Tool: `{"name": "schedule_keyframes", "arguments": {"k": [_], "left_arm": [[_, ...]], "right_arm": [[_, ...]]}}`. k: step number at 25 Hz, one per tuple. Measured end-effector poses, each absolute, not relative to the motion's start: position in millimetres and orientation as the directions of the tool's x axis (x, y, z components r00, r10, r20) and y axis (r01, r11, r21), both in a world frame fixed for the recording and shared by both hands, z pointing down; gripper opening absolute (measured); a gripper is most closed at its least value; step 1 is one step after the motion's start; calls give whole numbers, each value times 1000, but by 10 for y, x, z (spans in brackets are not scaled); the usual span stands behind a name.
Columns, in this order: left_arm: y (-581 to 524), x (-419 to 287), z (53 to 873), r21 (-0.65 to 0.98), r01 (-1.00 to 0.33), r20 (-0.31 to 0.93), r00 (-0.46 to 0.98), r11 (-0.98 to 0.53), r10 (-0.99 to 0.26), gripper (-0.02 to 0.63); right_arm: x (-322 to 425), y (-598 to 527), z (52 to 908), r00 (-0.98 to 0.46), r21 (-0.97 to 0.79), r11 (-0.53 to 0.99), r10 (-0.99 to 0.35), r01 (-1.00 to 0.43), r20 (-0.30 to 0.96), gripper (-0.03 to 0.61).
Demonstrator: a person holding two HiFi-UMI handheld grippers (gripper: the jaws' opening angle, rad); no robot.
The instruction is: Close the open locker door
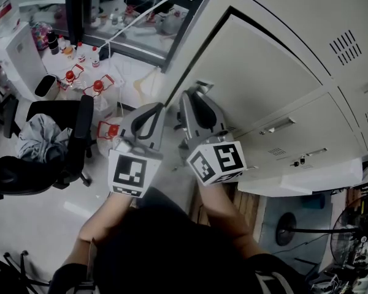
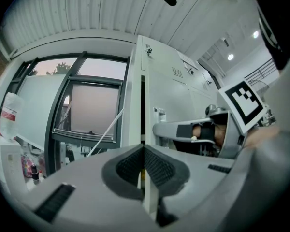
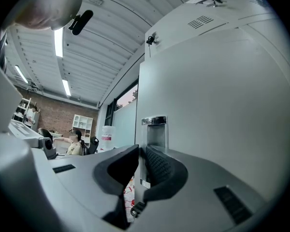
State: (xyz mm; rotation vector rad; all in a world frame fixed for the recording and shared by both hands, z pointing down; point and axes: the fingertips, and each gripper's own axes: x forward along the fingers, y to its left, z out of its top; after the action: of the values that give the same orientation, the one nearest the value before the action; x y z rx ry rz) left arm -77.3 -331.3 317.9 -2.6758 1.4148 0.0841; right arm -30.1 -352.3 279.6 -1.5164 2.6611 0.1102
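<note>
The open locker door (image 1: 257, 72) has its free edge pinched between the narrowed jaws of the left gripper (image 1: 160, 107) and the right gripper (image 1: 193, 97) by the latch handle (image 3: 154, 129), with an office chair (image 1: 61, 133) and red-capped bottles (image 1: 98, 86) alongside.

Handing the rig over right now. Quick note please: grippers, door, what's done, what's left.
Door: the locker door stands out from the locker bank, not yet shut.
Left gripper: jaws closed, with a thin pale strip in line with the door's edge between the pads; it looks pinched on that edge.
Right gripper: jaws clamped on the door's free edge, by the chrome handle recess.
Done: both grippers are at the door edge.
Left: swing the door flush with the lockers, probably letting go before the jaws get trapped, then check that it sits closed.
</note>
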Motion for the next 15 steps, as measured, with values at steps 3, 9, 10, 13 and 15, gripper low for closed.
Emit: {"name": "schedule_keyframes", "arguments": {"k": [3, 9, 10, 13, 15], "left_arm": [[-3338, -763, 3184, -73, -826, -102, 564, -559, -820, 2], [-3402, -753, 3187, -69, -827, -101, 563, -558, -821, 2], [-3412, -756, 3190, -68, -828, -101, 561, -557, -822, 2], [-3440, -768, 3207, -65, -831, -99, 557, -553, -825, 2], [-3456, -772, 3221, -63, -832, -96, 555, -552, -826, 2]], "right_arm": [[-302, -3553, 2799, -501, 24, 501, -860, -865, -100, 54], [-291, -3631, 2794, -480, 23, 480, -872, -877, -98, 51], [-289, -3644, 2794, -476, 23, 476, -874, -879, -98, 51], [-277, -3683, 2798, -463, 21, 463, -881, -886, -99, 49], [-276, -3701, 2799, -457, 21, 457, -884, -889, -99, 49]]}}
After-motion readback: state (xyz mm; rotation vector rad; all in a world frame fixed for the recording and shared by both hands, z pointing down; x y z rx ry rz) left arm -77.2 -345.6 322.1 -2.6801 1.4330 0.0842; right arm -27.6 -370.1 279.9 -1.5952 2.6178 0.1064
